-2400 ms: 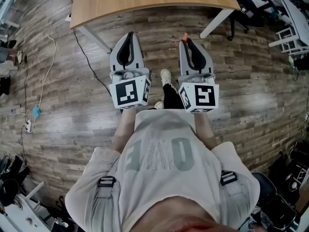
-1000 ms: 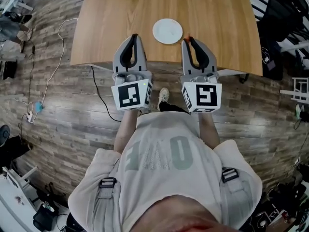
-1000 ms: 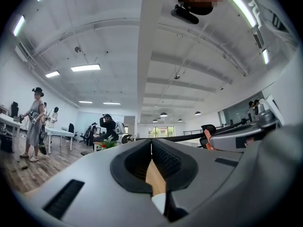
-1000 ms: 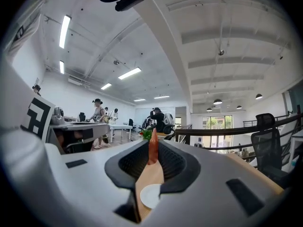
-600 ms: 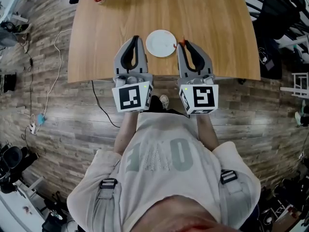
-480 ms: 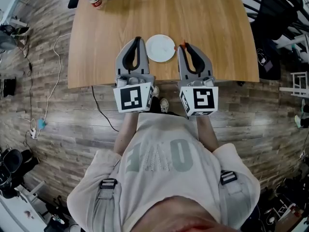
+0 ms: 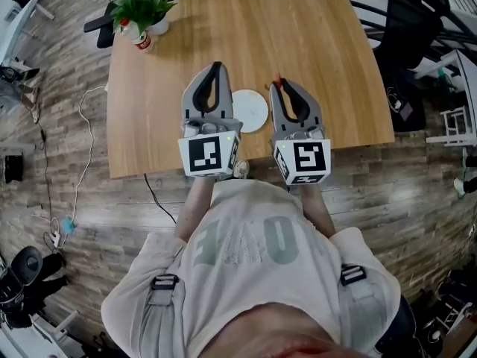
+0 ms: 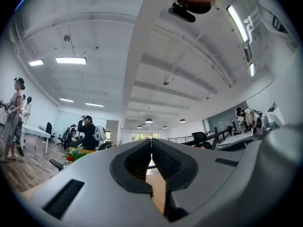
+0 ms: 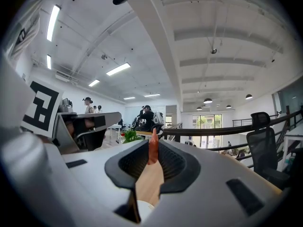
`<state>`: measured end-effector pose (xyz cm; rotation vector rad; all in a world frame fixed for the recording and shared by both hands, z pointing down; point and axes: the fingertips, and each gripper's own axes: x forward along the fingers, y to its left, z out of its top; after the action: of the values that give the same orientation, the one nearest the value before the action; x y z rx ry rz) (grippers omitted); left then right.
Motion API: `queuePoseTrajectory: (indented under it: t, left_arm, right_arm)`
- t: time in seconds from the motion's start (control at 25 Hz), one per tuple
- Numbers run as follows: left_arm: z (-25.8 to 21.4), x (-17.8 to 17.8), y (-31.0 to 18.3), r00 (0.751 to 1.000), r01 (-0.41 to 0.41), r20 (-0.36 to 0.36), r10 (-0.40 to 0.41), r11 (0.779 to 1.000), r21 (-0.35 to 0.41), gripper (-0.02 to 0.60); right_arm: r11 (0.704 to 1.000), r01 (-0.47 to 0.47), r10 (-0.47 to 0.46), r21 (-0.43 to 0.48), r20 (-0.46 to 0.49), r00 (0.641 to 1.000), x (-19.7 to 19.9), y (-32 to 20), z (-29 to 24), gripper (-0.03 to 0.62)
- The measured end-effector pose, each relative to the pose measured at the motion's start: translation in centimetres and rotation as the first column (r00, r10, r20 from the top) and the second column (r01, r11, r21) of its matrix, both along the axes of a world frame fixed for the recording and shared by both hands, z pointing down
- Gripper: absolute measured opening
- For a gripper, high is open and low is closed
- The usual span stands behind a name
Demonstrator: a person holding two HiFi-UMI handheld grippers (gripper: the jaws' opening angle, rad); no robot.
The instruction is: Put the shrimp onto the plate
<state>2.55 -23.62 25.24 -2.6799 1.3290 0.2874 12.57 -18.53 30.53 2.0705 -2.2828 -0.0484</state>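
Note:
A white plate (image 7: 251, 110) lies on the wooden table (image 7: 313, 43), near its front edge. My two grippers hang level over the table, one on each side of the plate. The left gripper (image 7: 216, 68) is shut with nothing between its jaws, also in the left gripper view (image 8: 151, 143). The right gripper (image 7: 279, 86) is shut on an orange shrimp (image 7: 276, 80), whose thin end sticks up past the jaw tips (image 9: 153, 150). A white sliver of the plate (image 9: 143, 207) shows low between the right jaws.
A potted plant (image 7: 140, 10) stands at the table's far left corner. Dark office chairs (image 7: 406, 39) crowd the table's right side. A cable (image 7: 82, 144) trails on the wood floor at left. People stand far off (image 8: 87, 132).
The person has walked up to the table. Both grippers, first over the floor, now reach over the tabletop and flank the plate. The shrimp stays in the right gripper.

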Motion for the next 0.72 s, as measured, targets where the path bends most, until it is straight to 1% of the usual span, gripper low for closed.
queuePoseTrajectory:
  t: [0.12, 0.32, 0.48, 0.6, 0.72]
  left_arm:
    - [0.3, 0.2, -1.2, 1.0, -0.017, -0.007, 0.017, 1.0, -0.009, 0.011]
    - [-0.1, -0.1, -2.9, 1.0, -0.025, 0.001, 0.025, 1.0, -0.007, 0.011]
    - [0.3, -0.4, -3.9, 0.999, -0.038, 0.009, 0.038, 0.999, -0.018, 0.011]
    - [0.2, -0.3, -4.7, 0.999, -0.04, 0.007, 0.04, 0.999, -0.012, 0.011]
    - [0.9, 0.7, -4.8, 0.999, -0.043, 0.007, 0.044, 0.998, -0.045, 0.009]
  right_arm:
    - [1.0, -0.008, 0.008, 0.002, -0.004, 1.0, -0.1, -1.2, -0.1, 0.069]
    - [1.0, -0.021, 0.021, -0.002, 0.007, 1.0, -0.2, -2.9, -0.1, 0.069]
    - [0.999, -0.038, 0.038, -0.02, 0.008, 0.999, -0.4, -3.8, 0.5, 0.069]
    - [0.998, -0.054, 0.054, -0.011, 0.015, 0.998, -0.1, -4.3, 0.3, 0.069]
    - [0.998, -0.056, 0.057, -0.012, 0.024, 0.998, 0.8, -3.9, 0.2, 0.069]
